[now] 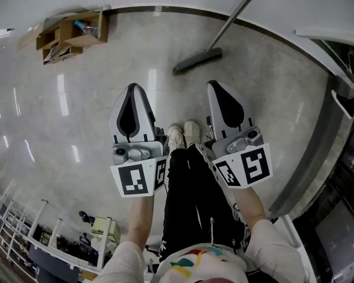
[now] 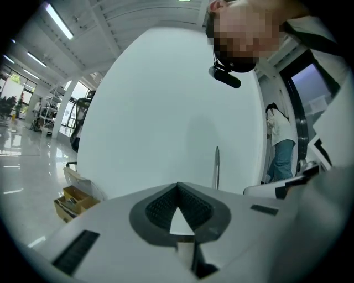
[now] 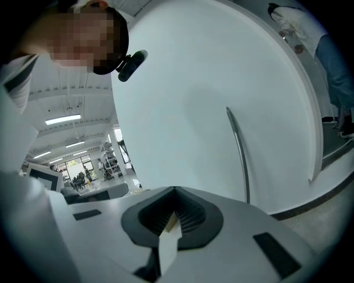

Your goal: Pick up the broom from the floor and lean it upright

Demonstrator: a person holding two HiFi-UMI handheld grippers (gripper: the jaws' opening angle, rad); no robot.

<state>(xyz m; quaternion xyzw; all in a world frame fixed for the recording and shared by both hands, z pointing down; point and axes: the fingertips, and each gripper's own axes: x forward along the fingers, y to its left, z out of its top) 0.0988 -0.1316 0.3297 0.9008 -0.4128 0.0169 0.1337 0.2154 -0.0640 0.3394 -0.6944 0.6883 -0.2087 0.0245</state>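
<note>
Now two tools, left tool (image 1: 133, 87) and right tool (image 1: 215, 83), each with jaws together on nothing. One broom (image 1: 199, 59) ahead of right tool, head on floor (image 1: 83, 116), handle leaning on wall (image 1: 166, 4). One cardboard box (image 1: 71, 32) beyond left tool.

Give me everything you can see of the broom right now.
The broom stands propped, not lying down. Its wide, flat head of dark grey bristles rests on the pale glossy floor, close to the foot of the curved white wall. A thin grey handle, metallic in look, rises from the head and appears to lean on that wall; the head view cuts off its top. Left tool and right tool are shut, empty and clear of it.
</note>
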